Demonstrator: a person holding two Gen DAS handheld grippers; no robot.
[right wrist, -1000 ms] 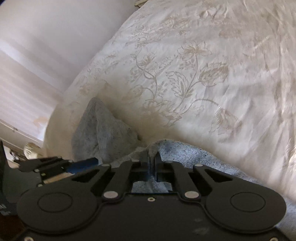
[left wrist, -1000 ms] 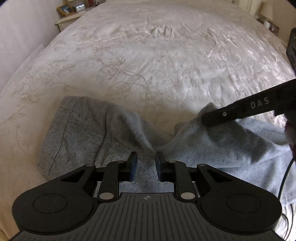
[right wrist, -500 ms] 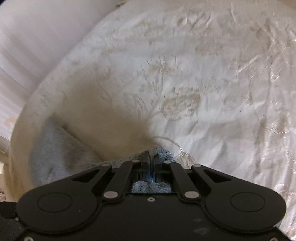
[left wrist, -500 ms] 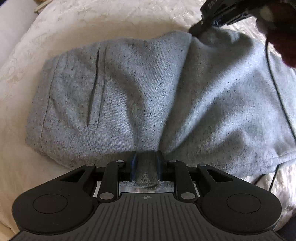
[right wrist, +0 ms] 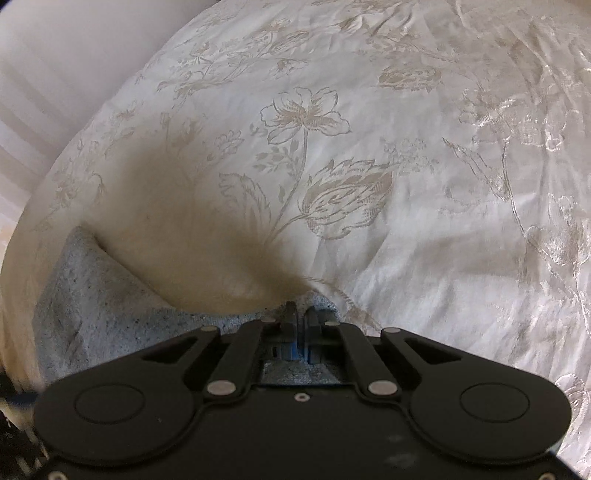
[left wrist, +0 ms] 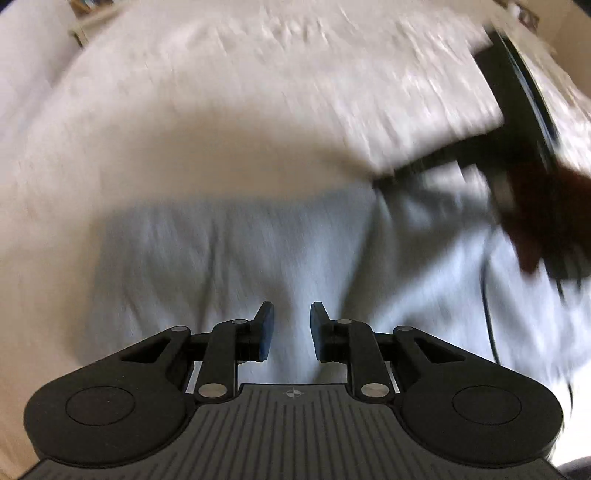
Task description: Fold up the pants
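Note:
Grey speckled pants [left wrist: 236, 258] lie on a cream floral bedspread [left wrist: 258, 110]. My left gripper [left wrist: 291, 321] is open and empty, just above the near edge of the pants. This view is blurred. My right gripper [right wrist: 300, 316] is shut on the far edge of the pants [right wrist: 96, 314], low against the bed. The right gripper also shows in the left wrist view [left wrist: 384, 182], pinching the cloth at the far right.
The bedspread [right wrist: 406, 184] fills most of both views. A pale wall [right wrist: 55, 55] lies beyond the bed's left edge. A bedside table [left wrist: 85, 18] stands at the far left corner. A black cable [left wrist: 487, 314] hangs over the pants at the right.
My left gripper has let go of the fold of pants it pinched half a second ago and has opened and pulled back. My right gripper stays shut on the cloth.

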